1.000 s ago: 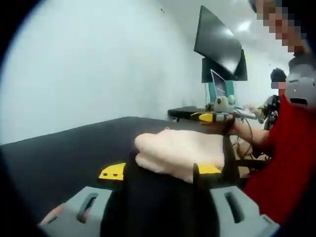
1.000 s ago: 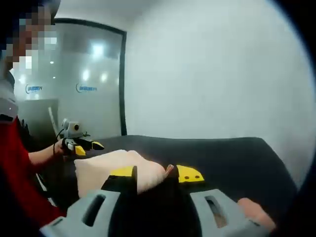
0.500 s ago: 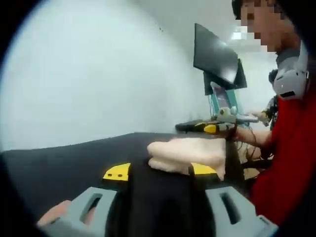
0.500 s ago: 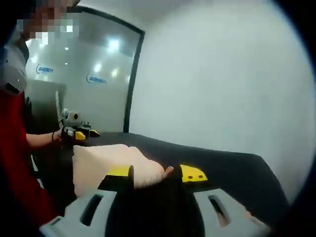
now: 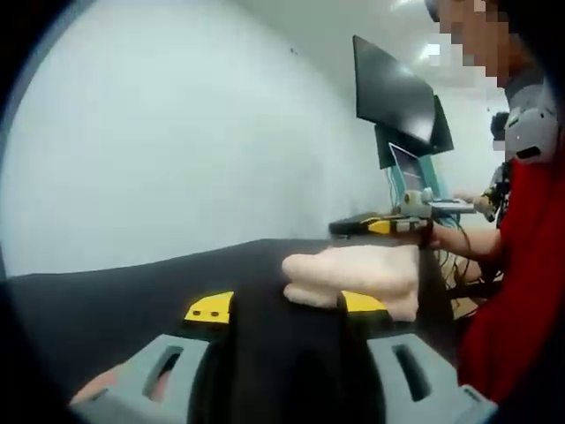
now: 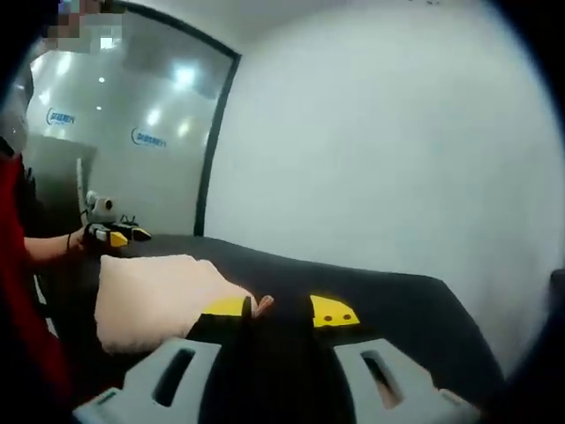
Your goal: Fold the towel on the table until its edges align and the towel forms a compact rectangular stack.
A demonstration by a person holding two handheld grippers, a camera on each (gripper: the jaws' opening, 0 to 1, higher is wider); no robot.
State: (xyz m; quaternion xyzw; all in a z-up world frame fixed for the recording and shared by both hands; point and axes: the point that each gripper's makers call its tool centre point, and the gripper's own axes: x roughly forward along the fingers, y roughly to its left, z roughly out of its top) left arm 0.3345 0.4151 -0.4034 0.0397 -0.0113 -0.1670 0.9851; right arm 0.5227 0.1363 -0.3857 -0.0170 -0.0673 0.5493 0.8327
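Note:
The pale pink towel (image 5: 353, 272) lies in folded layers over the black table (image 5: 132, 283). My left gripper (image 5: 287, 307) has its yellow-tipped jaws shut on the towel's near end. In the left gripper view the right gripper (image 5: 386, 226) hovers over the towel's far end, held by a hand. In the right gripper view the towel (image 6: 150, 296) stretches left from my right gripper (image 6: 279, 309), and a pink corner sticks out at the seam of its shut jaws. The left gripper (image 6: 110, 233) shows far left, above the towel's other end.
A person in a red top (image 5: 516, 265) stands at the table's side. Dark monitors (image 5: 395, 97) stand behind on the left gripper view's right. A glass wall (image 6: 115, 150) with light reflections rises behind the table (image 6: 388, 305). A white wall runs along the far edge.
Both cameras have shifted a little with the hands. The towel between the grippers has drawn out flatter and more level, its layers now stacked. Both grips have held.

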